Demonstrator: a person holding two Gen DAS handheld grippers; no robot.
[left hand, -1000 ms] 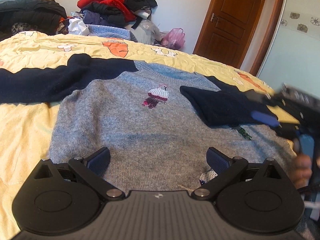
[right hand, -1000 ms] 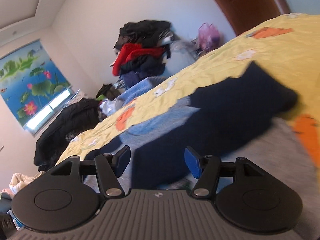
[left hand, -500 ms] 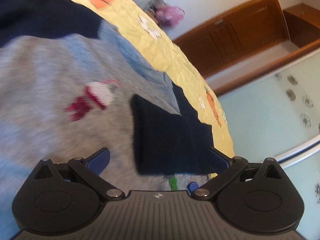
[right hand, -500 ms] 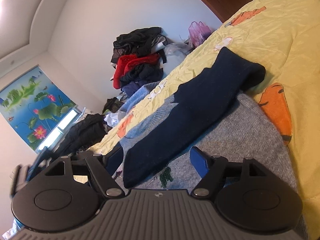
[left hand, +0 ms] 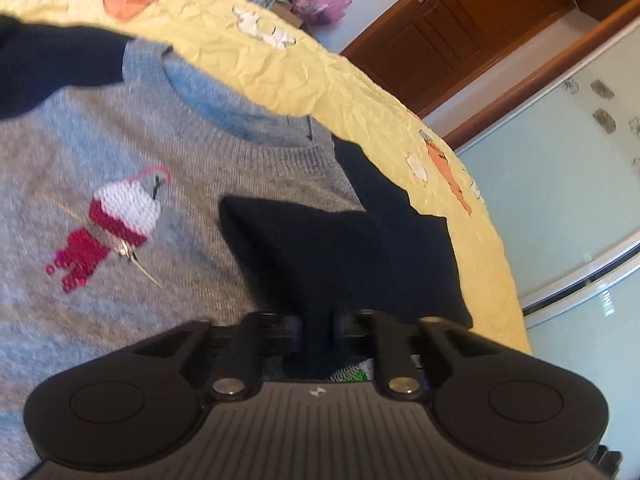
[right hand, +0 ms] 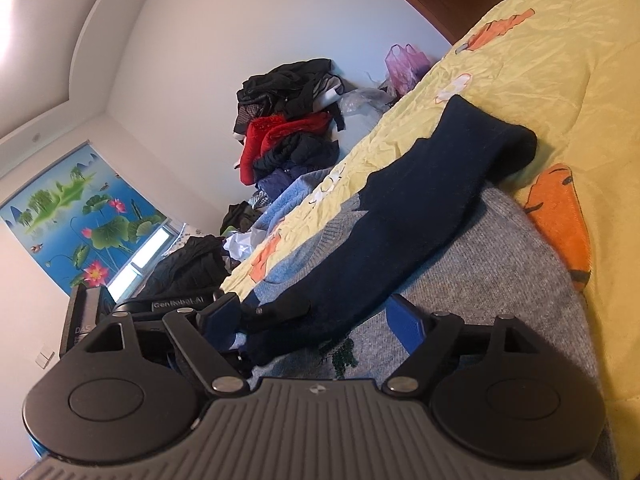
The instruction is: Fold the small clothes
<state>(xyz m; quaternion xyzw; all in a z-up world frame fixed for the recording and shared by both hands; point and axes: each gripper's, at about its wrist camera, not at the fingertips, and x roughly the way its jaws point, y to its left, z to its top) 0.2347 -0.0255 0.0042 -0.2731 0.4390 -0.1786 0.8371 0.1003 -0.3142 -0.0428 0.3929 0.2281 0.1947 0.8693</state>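
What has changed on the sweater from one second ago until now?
The left gripper swung toward the folded navy sleeve and has just closed on its edge. The right gripper opened wider, gripping nothing. The grey sweater stays flat on the yellow bedspread.

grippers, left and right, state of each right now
left gripper: just closed, shut on the folded navy knit sleeve of the grey sweater.
right gripper: open, has been opening, holding nothing.

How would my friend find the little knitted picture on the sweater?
Look at the yellow bedspread, then the grey sweater spread on it. Below the neckline is a small knitted figure, white on top and dark red below, the only pink-red patch amid grey wool and navy sleeves.
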